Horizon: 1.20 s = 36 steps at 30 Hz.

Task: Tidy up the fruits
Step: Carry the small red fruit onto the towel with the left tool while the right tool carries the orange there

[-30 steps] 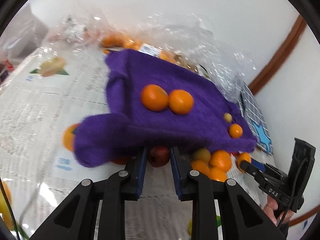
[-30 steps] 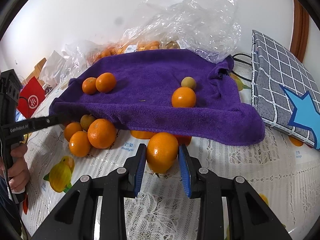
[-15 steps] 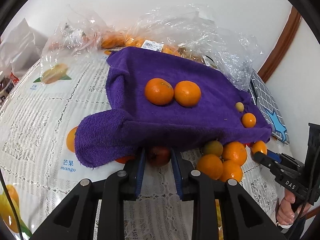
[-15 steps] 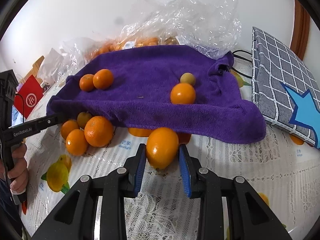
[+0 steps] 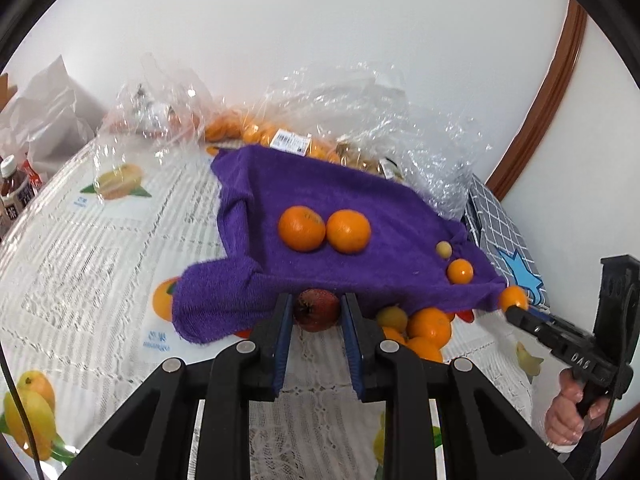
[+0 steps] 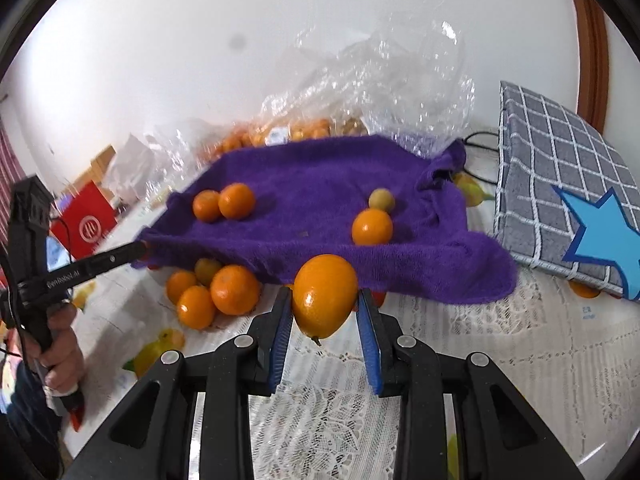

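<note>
Left tongs [image 5: 316,312] gripping red fruit [image 5: 317,309] at towel's [image 5: 320,200] near edge | right tongs [image 6: 325,308] clamping orange [image 6: 325,295], likewise before towel | both fruits facing towel, ahead.

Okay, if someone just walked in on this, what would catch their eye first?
Probably the purple towel spread over the middle of the table, four small fruits on top. Next, the fruit held at its near edge: a dark red fruit in the left claw, a large orange in the right claw.
</note>
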Available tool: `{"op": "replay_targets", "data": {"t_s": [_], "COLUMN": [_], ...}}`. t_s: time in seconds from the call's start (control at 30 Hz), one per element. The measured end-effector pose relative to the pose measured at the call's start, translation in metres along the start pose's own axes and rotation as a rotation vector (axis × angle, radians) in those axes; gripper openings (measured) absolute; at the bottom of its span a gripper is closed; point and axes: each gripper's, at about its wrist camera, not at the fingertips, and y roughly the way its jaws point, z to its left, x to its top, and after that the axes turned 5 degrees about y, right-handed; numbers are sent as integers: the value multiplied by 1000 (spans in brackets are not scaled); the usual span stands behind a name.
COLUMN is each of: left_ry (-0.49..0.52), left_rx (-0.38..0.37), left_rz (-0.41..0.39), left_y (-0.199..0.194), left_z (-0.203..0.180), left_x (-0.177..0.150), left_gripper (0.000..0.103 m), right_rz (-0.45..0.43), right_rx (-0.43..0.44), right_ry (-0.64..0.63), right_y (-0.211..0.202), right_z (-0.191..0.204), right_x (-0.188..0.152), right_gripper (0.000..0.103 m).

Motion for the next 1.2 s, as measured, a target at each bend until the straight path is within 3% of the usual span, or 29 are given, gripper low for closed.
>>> {"op": "replay_targets", "data": {"t_s": [0.27, 0.43, 0.6, 0.83, 1.2], "left_ry": [20, 31, 24, 52, 106], "left_rx": [46, 66, 75, 50, 72], "left_rz": [-31, -41, -20, 63, 63], "left_y": [-1, 11, 31, 57, 60], "left_z": [6, 9, 12, 12, 4], "left_x": [32, 60, 67, 52, 48], "left_gripper": [24, 24, 24, 24, 24], "right_rz": [-69, -84, -89, 2, 49], "right_rx": [-61, -81, -89, -92, -94], "right_ry": [-54, -55, -43, -5, 42], "right_y": [-14, -2, 17, 57, 72], "right_z": [1, -7, -15, -30, -41], "right_x": [40, 65, 85, 78, 71], "right_gripper": [32, 32, 32, 32, 32]}}
